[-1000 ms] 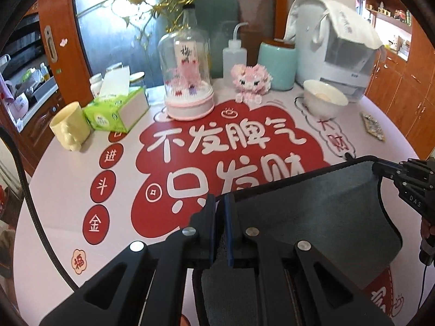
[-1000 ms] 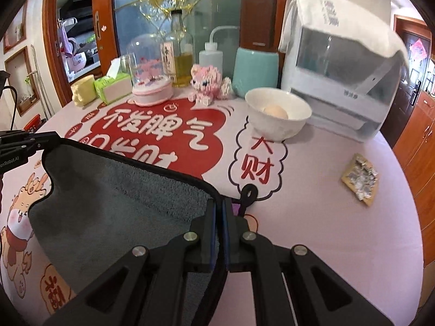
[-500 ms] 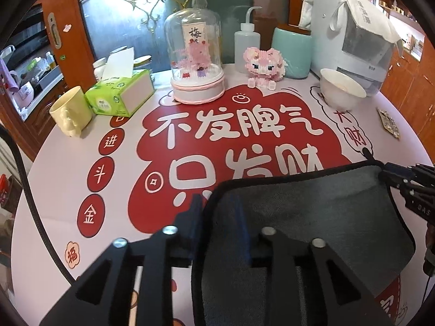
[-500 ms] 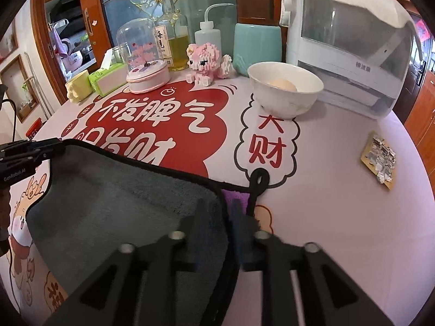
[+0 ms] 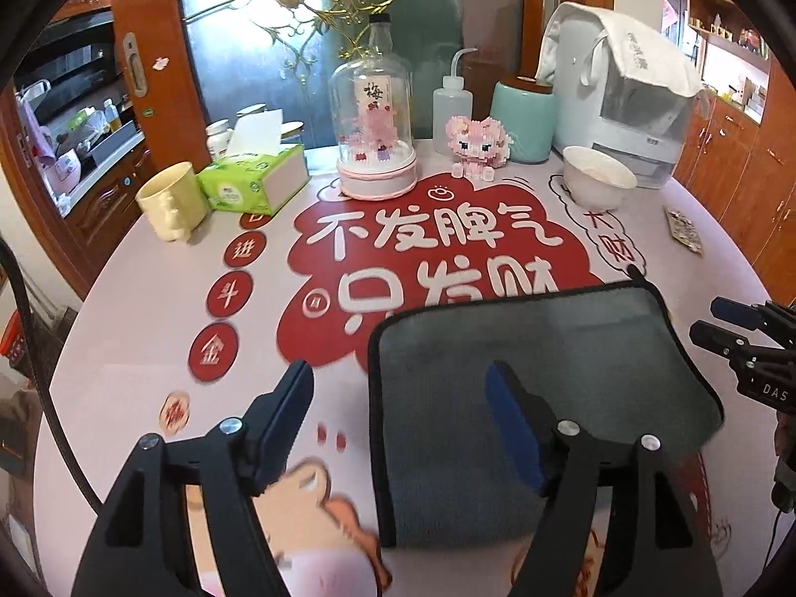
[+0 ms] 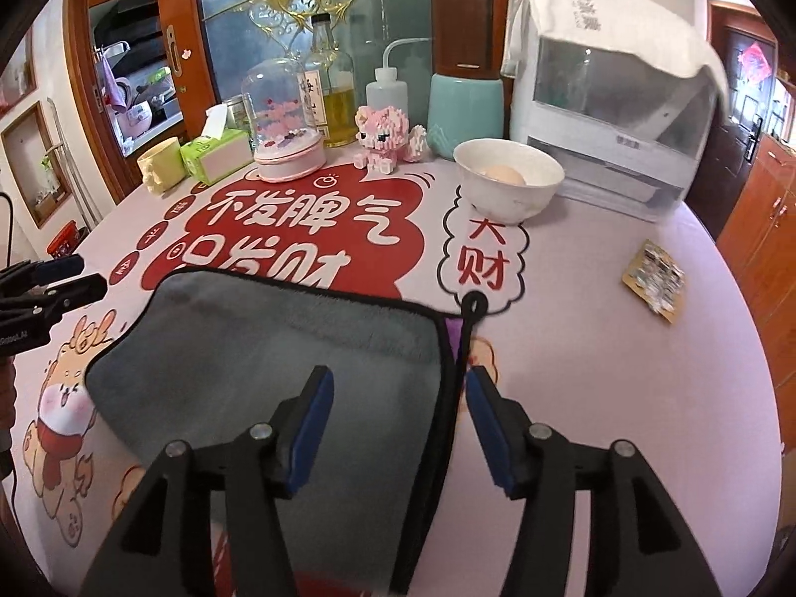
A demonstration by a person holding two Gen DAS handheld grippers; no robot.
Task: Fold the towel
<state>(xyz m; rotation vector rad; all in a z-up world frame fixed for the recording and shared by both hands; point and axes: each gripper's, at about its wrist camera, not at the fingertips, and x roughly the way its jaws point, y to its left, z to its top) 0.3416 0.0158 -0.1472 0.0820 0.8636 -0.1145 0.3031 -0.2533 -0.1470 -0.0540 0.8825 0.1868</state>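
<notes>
Far left, I see a pale yellow ceramic mug beside a green tissue box. My left gripper hangs with jaws spread wide, gripping nothing; its right finger sits over the towel, its left over bare tablecloth. The grey plush towel with black piping lies flat on the pink printed tablecloth, folded, with its hanging loop poking out at the far right corner. My right gripper is also parted and empty, straddling the towel's right edge. Behind: glass dome ornament, pink block-built toy, white bowl holding an egg, and a cloth-draped white appliance.
</notes>
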